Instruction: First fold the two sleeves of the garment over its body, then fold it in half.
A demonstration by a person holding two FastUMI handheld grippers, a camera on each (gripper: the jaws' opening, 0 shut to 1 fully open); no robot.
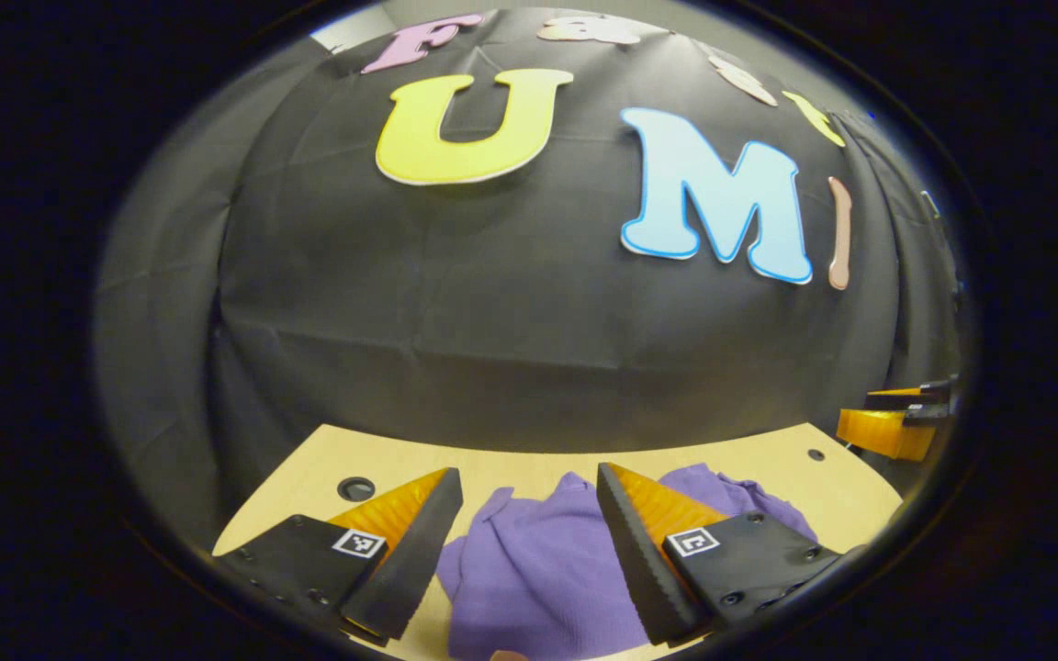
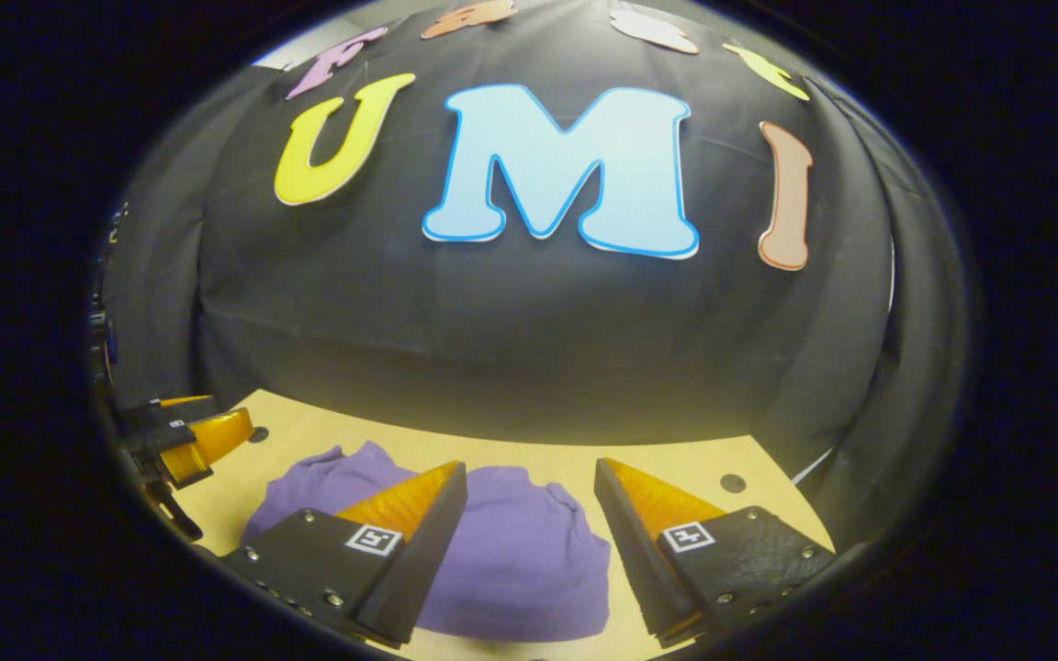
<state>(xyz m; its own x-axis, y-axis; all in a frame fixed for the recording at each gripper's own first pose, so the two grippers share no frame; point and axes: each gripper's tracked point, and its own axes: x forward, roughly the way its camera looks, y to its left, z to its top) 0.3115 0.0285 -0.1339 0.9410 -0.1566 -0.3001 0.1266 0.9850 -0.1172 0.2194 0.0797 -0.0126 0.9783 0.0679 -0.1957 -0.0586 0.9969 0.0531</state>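
- Two grippers, one garment, one table; entries run left to right.
- Left gripper (image 1: 529, 528): held above the table's near side, fingers spread wide, nothing between them and nothing touched. It also shows at the left edge of the right gripper view (image 2: 217, 439), well apart from the cloth.
- Garment (image 1: 547, 569): purple, lying in a loose, rumpled heap on the table (image 1: 492, 454), roughly mid-board. In the left gripper view it sits ahead of and below the open fingers; in the right gripper view (image 2: 511, 551) it lies likewise between and beyond that gripper's fingers. Sleeves cannot be told apart from the body in the bunched folds.
- Right gripper (image 2: 529, 528): fingers wide apart, empty, hovering over the cloth's near edge. Seen far off at the right edge of the left gripper view (image 1: 887, 427).
- Step in hand, as judged: none of the folds is made; the sleeve folds come first.
- Next move, as judged: lower a gripper to the cloth, find a sleeve or an edge, pinch it, and spread the heap flat enough to fold.
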